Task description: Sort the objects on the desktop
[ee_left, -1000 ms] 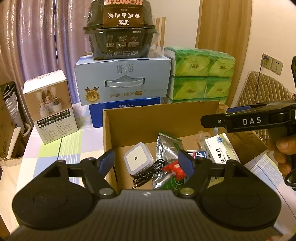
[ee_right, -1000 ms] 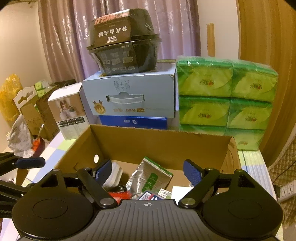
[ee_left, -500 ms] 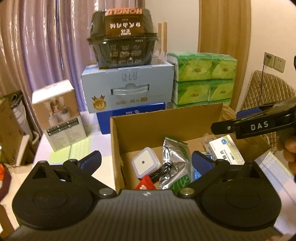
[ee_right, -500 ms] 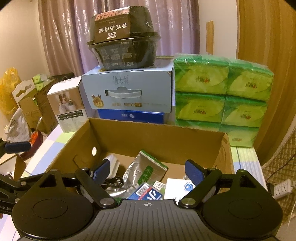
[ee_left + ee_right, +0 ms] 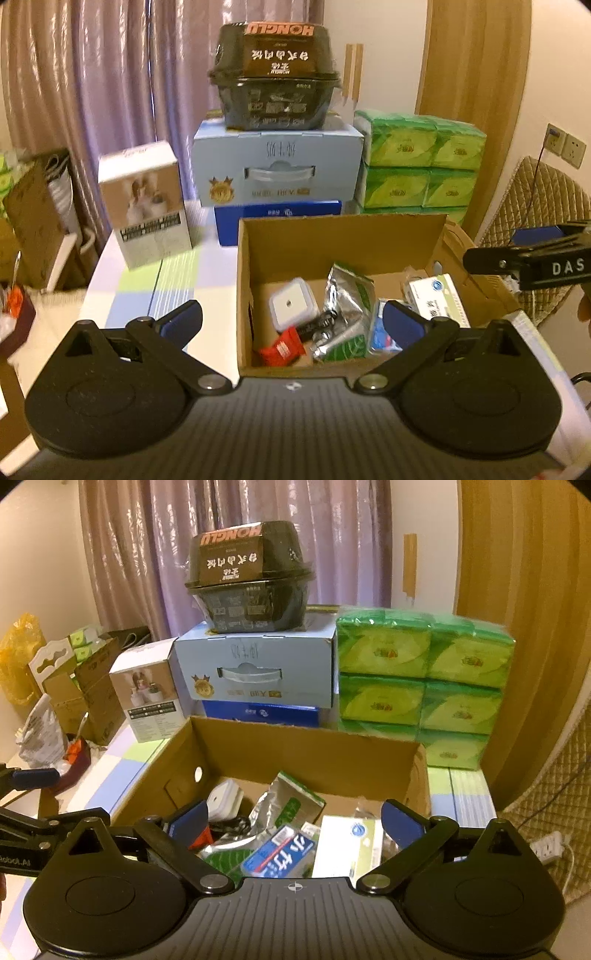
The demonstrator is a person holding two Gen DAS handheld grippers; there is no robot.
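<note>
Both grippers hover with jaws spread wide and empty: the left gripper [image 5: 291, 317] and right gripper [image 5: 293, 818] above the cardboard box [image 5: 332, 236] on the counter [image 5: 173, 273]. Inside lie a white square plug [image 5: 291, 302], a silver pouch [image 5: 343, 291], a red packet [image 5: 282, 347] and what looks like a medicine carton [image 5: 347, 843].

A home room (lived-in): purple curtains [image 5: 110, 92], tissue packs [image 5: 421, 166], a quilted chair [image 5: 535, 206].
</note>
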